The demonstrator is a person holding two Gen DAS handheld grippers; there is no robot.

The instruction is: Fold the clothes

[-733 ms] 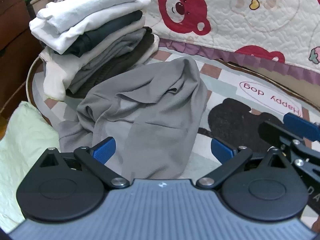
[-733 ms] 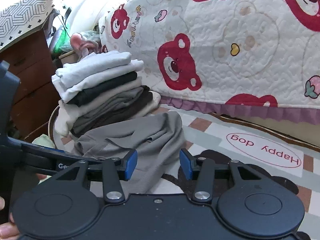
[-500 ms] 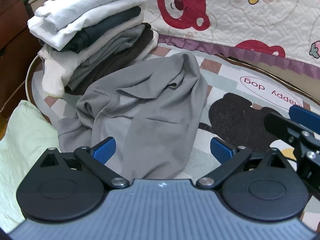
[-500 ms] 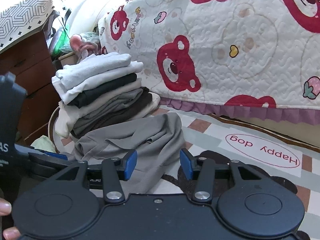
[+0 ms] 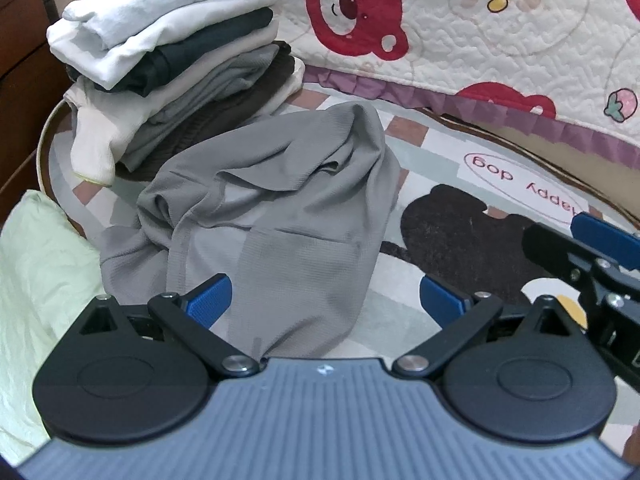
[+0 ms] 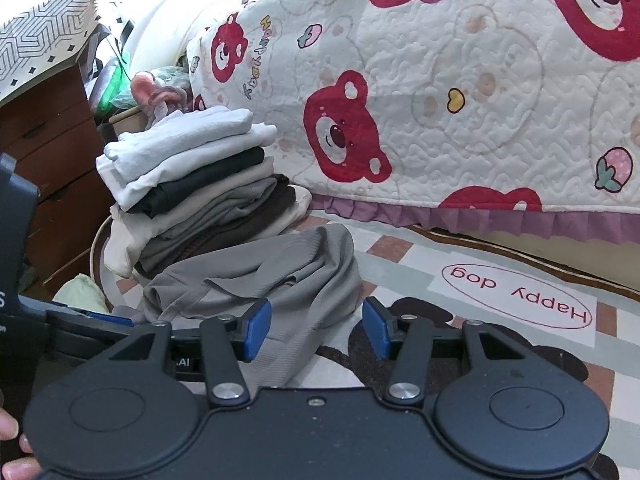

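A crumpled grey garment (image 5: 276,216) lies on the printed rug, just in front of both grippers; it also shows in the right wrist view (image 6: 276,280). My left gripper (image 5: 324,304) is open wide and empty, its blue pads over the garment's near edge. My right gripper (image 6: 316,328) is open and empty, at the garment's near right edge; it shows at the right of the left wrist view (image 5: 600,240). A stack of folded clothes (image 5: 176,60) stands behind the garment at the back left; it also shows in the right wrist view (image 6: 200,188).
A quilt with red bears (image 6: 460,92) hangs down to the rug along the back. The rug (image 6: 520,300) bears "Happy dog" and a dark dog print. A pale green cloth (image 5: 36,272) lies at the left. A wooden dresser (image 6: 48,152) stands far left.
Both grippers have moved slightly forward and toward the grey garment. Both stay open. The garment has not moved.
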